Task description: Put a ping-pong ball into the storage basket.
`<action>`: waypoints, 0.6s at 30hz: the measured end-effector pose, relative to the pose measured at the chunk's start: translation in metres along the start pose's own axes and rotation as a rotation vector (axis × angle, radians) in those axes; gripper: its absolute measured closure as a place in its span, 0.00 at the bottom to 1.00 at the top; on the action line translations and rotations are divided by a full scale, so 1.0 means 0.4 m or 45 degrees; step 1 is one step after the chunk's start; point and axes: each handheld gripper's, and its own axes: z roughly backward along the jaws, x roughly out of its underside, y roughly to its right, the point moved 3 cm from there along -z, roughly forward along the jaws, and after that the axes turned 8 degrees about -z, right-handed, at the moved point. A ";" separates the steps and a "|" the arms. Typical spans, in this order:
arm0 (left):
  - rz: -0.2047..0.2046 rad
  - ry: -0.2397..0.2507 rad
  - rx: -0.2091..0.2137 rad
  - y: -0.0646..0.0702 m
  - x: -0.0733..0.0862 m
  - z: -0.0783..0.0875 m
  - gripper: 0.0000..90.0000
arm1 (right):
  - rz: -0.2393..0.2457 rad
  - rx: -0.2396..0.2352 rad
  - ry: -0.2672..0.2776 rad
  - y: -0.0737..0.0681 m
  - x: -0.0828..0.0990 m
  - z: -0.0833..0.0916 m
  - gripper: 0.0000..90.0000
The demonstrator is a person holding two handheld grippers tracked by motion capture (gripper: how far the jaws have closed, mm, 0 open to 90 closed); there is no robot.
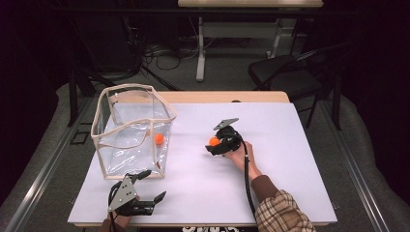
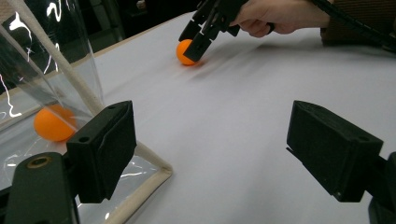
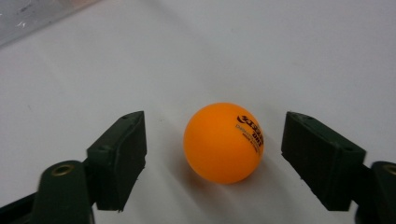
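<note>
One ball (image 1: 159, 138) already lies inside the clear bag (image 1: 133, 128), on its floor toward the right wall; in the left claw view it shows through the plastic at the left edge. A second ball (image 3: 223, 142) sits on the white desk (image 1: 290, 145), right of the bag and well apart from it. I judge the work to be moving balls into the bag: one is in, this one is left, and I see no others on the desk. My right claw (image 1: 215, 143) is lowered over the second ball with a jaw on either side. Its jaws stand about half open, and the right claw view shows a gap between each pad and the ball, so nothing is gripped yet. The ball rests on the desk, roughly centred between the jaws and slightly nearer the right-hand one in that view. My left claw (image 1: 145, 188) is at the near left of the desk, just beside the bag's near corner, jaws wide apart and holding nothing. The bag stands upright with its mouth open at the top, its cream-trimmed rim sagging a little. Remaining steps, as I judge them: close on the ball, lift, carry it left over the rim, and release it inside.
</note>
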 end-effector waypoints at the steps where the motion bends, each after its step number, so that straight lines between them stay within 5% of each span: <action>1: -0.001 -0.002 0.000 0.000 0.000 0.000 0.18 | 0.001 0.003 -0.004 0.001 0.001 0.000 0.29; 18: -0.001 -0.005 0.002 0.000 0.000 -0.001 0.18 | 0.023 0.034 -0.045 0.000 0.002 -0.006 0.55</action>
